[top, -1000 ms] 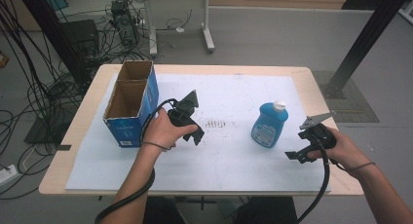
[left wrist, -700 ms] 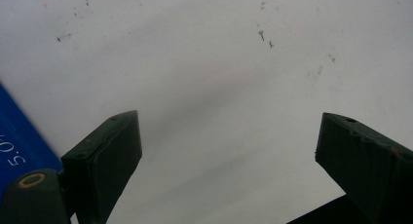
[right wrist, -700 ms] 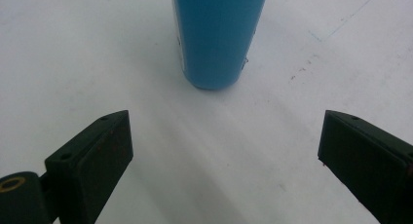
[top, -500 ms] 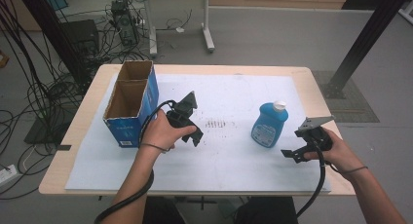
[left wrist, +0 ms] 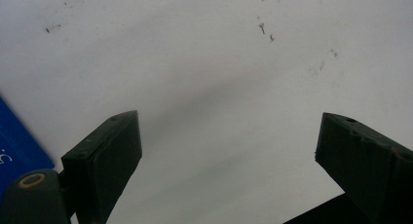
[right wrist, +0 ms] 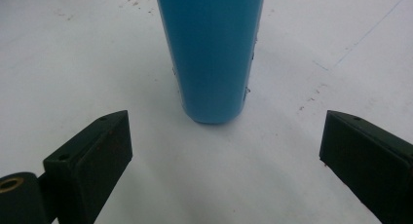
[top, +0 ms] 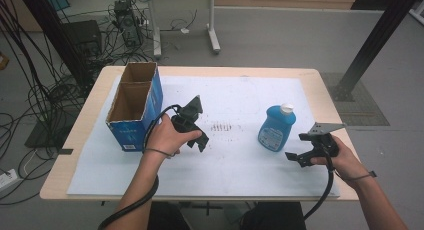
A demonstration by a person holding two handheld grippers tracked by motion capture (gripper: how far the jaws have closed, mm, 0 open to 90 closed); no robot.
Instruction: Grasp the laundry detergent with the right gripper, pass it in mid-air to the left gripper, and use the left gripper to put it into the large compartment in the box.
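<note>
So far nothing is gripped. My right gripper has its jaws spread wide, and in the right gripper view the blue bottle stands upright straight ahead, lined up between them but not yet inside the gap; neither pad touches it. In the high view that right gripper sits low over the white mat, just beside the bottle on its near right side, aimed toward it.

My left gripper is also spread, with only bare mat between the jaws and a sliver of blue box wall at the left edge of its view. From above, the left gripper hovers near the middle of the mat, next to the open cardboard box, whose two compartments I see nothing in.

As I judge it, the work is at its very start: the approach to the bottle is nearly made, while the closing of the jaws, the lift and any carry, probably toward the box, are all left to do. I would ease the right jaws forward around the bottle's lower body before closing.
</note>
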